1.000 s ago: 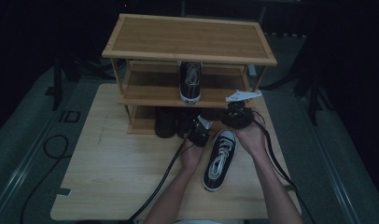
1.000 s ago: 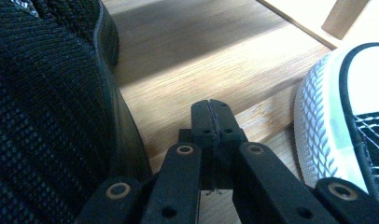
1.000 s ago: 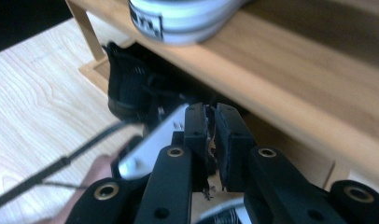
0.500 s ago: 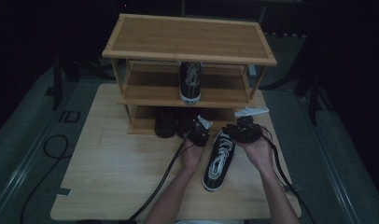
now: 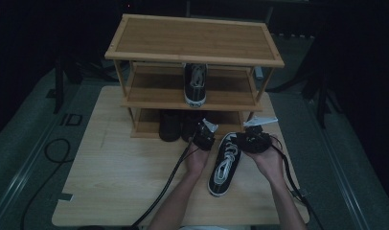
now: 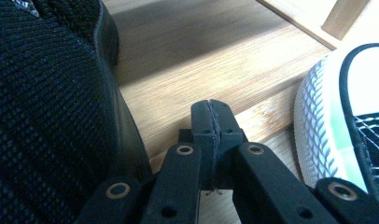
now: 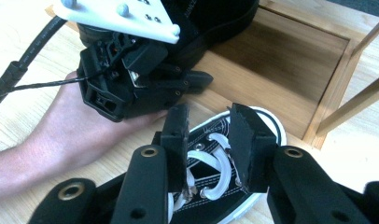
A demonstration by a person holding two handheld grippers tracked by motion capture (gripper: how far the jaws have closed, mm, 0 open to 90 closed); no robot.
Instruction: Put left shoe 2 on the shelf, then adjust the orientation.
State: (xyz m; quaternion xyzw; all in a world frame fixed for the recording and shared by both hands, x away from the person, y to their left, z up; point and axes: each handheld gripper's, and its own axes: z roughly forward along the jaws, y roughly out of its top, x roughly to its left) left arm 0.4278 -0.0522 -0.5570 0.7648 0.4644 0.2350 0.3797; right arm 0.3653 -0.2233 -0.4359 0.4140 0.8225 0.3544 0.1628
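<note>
A shoe rack (image 5: 192, 52) stands at the far middle of the tabletop (image 5: 111, 182). One sneaker (image 5: 195, 84) sits on its middle shelf, and two boots (image 5: 176, 125) on its bottom shelf. Near the rack, a second sneaker (image 5: 225, 163) lies on the tabletop, between the left tool (image 5: 203, 137) and the right tool (image 5: 252, 140).

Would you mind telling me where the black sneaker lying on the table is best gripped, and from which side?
Probably at the collar or side wall, from above. The sneaker lies upright on its sole, laces up, toe toward the shelf, so the thin upper edge suits two fingers better than the wide sole. The right gripper hangs open over the laces; the left gripper is shut beside the toe.
</note>
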